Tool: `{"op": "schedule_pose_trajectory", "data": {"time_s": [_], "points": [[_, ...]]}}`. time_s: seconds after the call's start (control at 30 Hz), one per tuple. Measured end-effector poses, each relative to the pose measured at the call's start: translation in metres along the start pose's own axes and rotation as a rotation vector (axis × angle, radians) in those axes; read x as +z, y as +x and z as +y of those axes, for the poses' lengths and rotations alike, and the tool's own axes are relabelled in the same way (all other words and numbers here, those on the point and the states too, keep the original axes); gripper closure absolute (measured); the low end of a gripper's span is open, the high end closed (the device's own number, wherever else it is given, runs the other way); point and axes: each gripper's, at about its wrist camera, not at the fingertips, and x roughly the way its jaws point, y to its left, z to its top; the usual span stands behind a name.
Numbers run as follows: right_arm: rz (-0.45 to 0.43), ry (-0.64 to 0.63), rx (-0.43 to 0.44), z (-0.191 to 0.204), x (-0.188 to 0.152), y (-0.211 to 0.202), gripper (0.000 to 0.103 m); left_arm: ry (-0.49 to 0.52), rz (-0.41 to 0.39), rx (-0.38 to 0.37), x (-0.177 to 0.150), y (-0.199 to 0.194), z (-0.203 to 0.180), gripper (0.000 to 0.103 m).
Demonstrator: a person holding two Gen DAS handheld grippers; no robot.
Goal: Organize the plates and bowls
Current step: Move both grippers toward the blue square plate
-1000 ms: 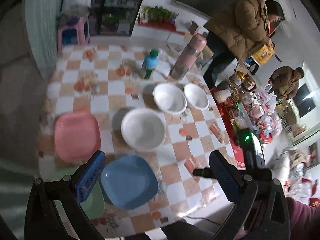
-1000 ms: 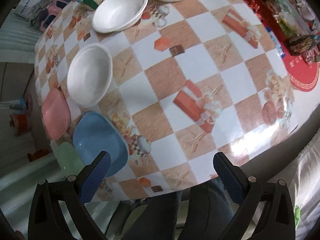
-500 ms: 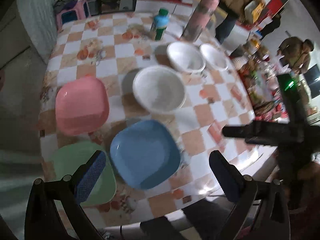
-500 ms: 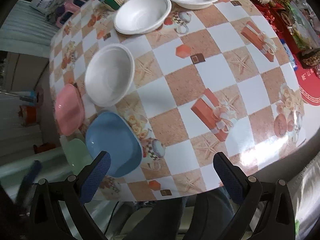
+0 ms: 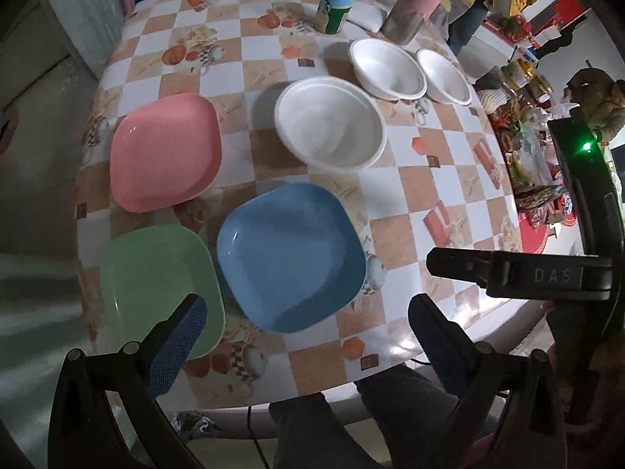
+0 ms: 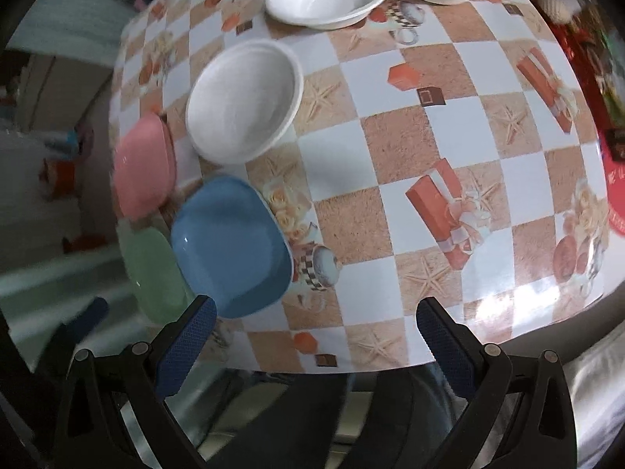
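Note:
A blue square plate (image 5: 291, 256) lies near the table's front edge, with a green plate (image 5: 156, 285) to its left and a pink plate (image 5: 166, 178) behind that. Three white bowls (image 5: 330, 123) (image 5: 386, 68) (image 5: 443, 76) stand in a row going back right. My left gripper (image 5: 308, 320) is open and empty, above the front edge over the blue plate. My right gripper (image 6: 316, 320) is open and empty, at the front edge right of the blue plate (image 6: 230, 246). The right view also shows the green plate (image 6: 152, 273), the pink plate (image 6: 144, 164) and the nearest bowl (image 6: 244, 101).
A green-capped bottle (image 5: 334, 4) and a pink flask (image 5: 418, 4) stand at the back of the checked table (image 5: 437, 179). The other gripper's black body (image 5: 547, 269) is at the right. A cluttered red table (image 5: 539, 179) and people stand beyond.
Both grippers have moved closer to the table and to the left, so the plates and bowls look larger. Both stay open and empty.

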Motion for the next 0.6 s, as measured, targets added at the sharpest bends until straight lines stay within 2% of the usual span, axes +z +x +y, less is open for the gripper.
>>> {"op": "schedule_pose_trajectory", "data": {"time_s": [0.33,0.6], "points": [[0.042,-0.009,-0.052,0.003,-0.003,0.012,0.0,-0.033,0.023,0.021,-0.005,0.005,0.011,0.0],[0.052,-0.018,-0.052,0.006,-0.003,0.014,0.0,-0.032,0.027,0.033,-0.005,0.005,0.012,0.0]]}}
